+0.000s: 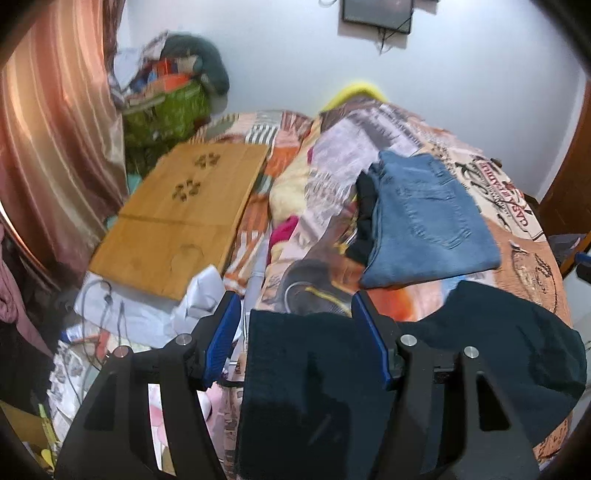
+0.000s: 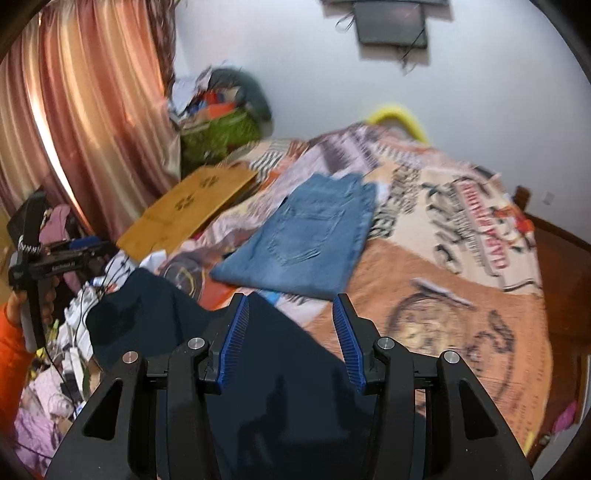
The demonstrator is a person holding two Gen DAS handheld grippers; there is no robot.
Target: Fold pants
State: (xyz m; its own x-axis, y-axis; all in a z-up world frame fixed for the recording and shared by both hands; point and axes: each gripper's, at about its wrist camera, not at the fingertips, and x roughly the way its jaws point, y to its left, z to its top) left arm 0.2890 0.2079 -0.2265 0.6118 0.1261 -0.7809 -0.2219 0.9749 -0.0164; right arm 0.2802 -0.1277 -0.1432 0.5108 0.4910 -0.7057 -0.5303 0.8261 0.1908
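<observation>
Dark navy pants (image 1: 314, 369) lie folded at the near edge of the patterned bedspread (image 1: 528, 266). My left gripper (image 1: 295, 299) hovers over their left part. Its blue pads stand wide apart and do not press the cloth. My right gripper (image 2: 291, 299) is open over the same dark pants (image 2: 155, 306), with nothing pinched between its pads. Beyond them a folded pair of blue jeans (image 1: 424, 221) rests on a black garment (image 1: 365, 225). The right wrist view also shows the jeans (image 2: 306, 236). At that view's left edge a hand (image 2: 18, 306) in an orange sleeve holds the other tool.
A wooden lap table (image 1: 177, 218) lies on the bed's left side, with white cloth and cables (image 1: 110, 310) below it. A green bag (image 1: 166, 110) stuffed with things stands in the corner by a pink curtain (image 1: 55, 129). A dark frame (image 2: 391, 22) hangs on the wall.
</observation>
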